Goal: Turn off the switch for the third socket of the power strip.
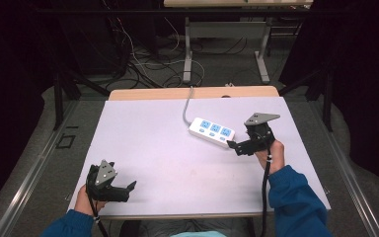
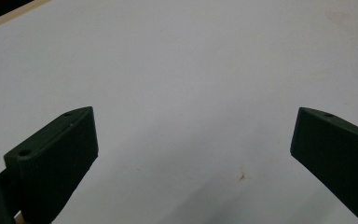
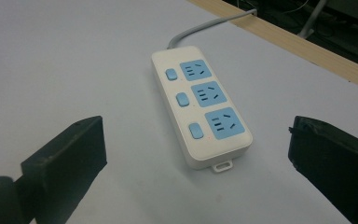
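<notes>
Blue sleeves; each tool black, left tool (image 1: 128, 189), right tool (image 1: 233, 147), grey three-cornered top plate, black trailing cable, screw holes in jaws.

The left gripper (image 1: 123, 190) sits low at the near left corner of the tabletop (image 1: 168, 158), held in the person's left hand (image 1: 86, 201), its two black fingers (image 2: 56, 158) spread wide apart with nothing between them. The right gripper (image 1: 237, 147) is at the right side of the tabletop, held by the right hand (image 1: 272, 155) with a blue sleeve (image 1: 293, 195) behind; its fingers (image 3: 65, 158) also stand wide apart.
</notes>
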### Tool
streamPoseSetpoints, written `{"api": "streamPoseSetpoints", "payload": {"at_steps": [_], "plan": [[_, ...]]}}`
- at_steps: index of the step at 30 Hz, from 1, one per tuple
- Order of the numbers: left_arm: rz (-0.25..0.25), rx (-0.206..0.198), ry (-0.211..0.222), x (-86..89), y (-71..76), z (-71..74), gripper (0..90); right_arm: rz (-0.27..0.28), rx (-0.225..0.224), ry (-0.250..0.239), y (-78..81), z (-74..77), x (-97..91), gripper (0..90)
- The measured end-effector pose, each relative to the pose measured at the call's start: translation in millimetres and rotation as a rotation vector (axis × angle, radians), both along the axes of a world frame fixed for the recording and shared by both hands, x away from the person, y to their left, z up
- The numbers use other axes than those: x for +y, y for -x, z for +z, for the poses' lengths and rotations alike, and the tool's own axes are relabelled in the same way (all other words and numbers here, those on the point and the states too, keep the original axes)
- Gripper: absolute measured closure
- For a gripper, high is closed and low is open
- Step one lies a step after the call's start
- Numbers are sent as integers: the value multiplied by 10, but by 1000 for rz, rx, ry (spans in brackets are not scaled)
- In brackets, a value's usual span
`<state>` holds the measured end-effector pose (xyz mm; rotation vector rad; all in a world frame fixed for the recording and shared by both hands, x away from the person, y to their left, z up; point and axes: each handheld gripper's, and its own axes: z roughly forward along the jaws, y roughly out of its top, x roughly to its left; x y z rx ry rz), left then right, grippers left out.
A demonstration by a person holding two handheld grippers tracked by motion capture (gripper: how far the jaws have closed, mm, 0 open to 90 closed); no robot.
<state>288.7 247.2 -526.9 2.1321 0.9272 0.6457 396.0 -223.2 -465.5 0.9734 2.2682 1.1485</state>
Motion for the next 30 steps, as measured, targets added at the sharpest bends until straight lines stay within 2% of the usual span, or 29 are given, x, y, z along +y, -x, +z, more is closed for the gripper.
{"api": "streamPoseSetpoints", "payload": {"at_steps": [30], "plan": [[0,0,0,-1,-1,-1,7,-4,43,5,-351,-66,99,0]]}}
